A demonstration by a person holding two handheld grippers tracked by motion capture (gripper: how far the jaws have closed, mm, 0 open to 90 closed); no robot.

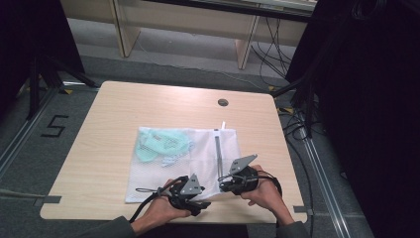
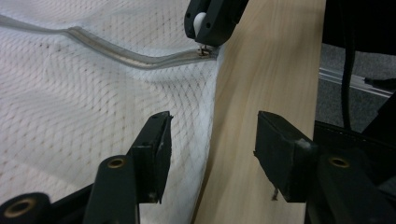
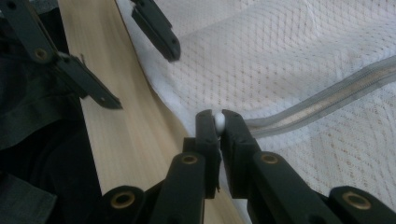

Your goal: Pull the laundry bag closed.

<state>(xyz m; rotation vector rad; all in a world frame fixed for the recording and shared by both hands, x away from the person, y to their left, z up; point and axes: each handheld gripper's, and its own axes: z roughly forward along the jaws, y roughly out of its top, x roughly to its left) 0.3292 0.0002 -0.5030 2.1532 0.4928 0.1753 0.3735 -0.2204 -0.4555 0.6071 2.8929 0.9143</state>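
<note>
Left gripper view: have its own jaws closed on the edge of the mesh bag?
No, the left gripper stands open, with the mesh bag edge between its jaws, untouched.

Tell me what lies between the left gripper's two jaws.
In the left gripper view, the left gripper straddles the mesh bag's edge and bare table; nothing is gripped.
</note>
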